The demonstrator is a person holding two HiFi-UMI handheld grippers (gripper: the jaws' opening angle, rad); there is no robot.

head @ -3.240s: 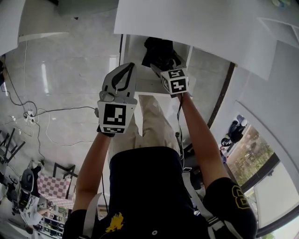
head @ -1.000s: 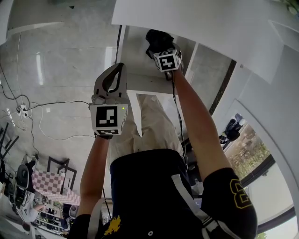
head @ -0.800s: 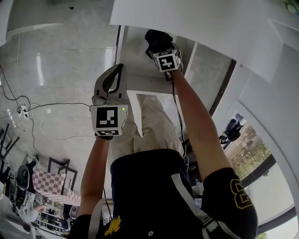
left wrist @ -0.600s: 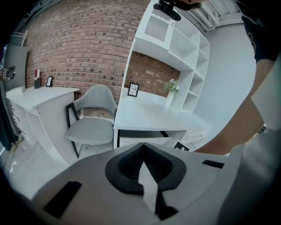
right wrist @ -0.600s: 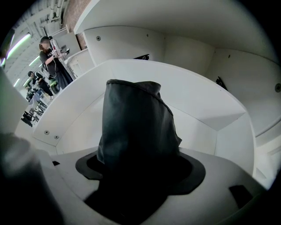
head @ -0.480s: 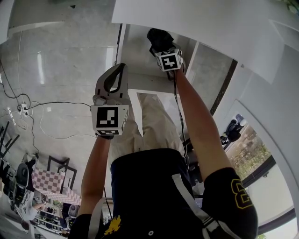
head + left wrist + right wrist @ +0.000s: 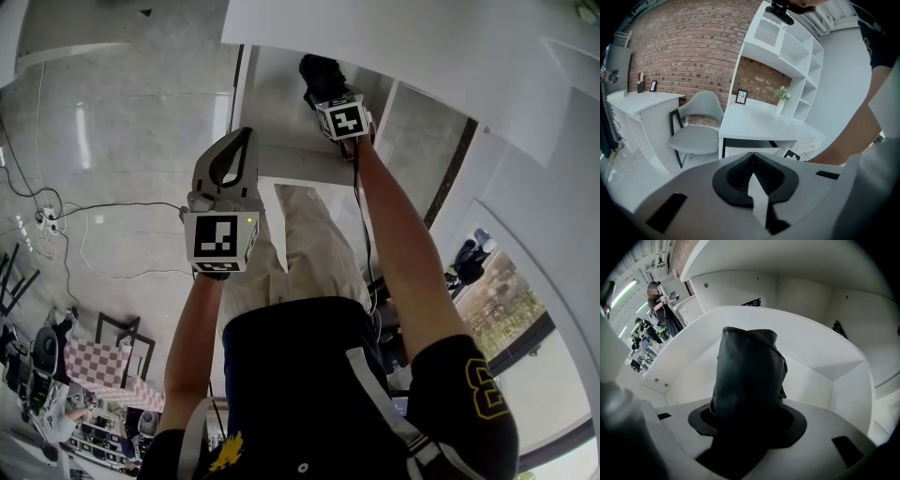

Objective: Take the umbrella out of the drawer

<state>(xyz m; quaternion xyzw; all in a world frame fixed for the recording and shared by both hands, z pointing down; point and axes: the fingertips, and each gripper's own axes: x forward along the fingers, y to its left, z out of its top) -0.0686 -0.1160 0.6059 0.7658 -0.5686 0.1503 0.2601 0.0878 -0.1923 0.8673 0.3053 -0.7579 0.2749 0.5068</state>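
A black folded umbrella stands in the open white drawer. My right gripper points steeply down into the drawer. Its jaws have just been closing and now press on the umbrella's lower part, which fills the gap between them. In the head view the umbrella shows as a dark bundle just beyond the right gripper, inside the drawer. My left gripper hangs in front of the drawer, left of the right arm. In the left gripper view the left gripper is shut with nothing in it.
The white desk top overhangs the drawer. Cables lie on the pale floor at the left. The left gripper view shows a grey chair, a white desk and a vase with a plant. A person stands far off.
Since the oldest frame my right gripper has gone farther into the drawer, onto the umbrella. Over the last second both hands have stayed nearly still.
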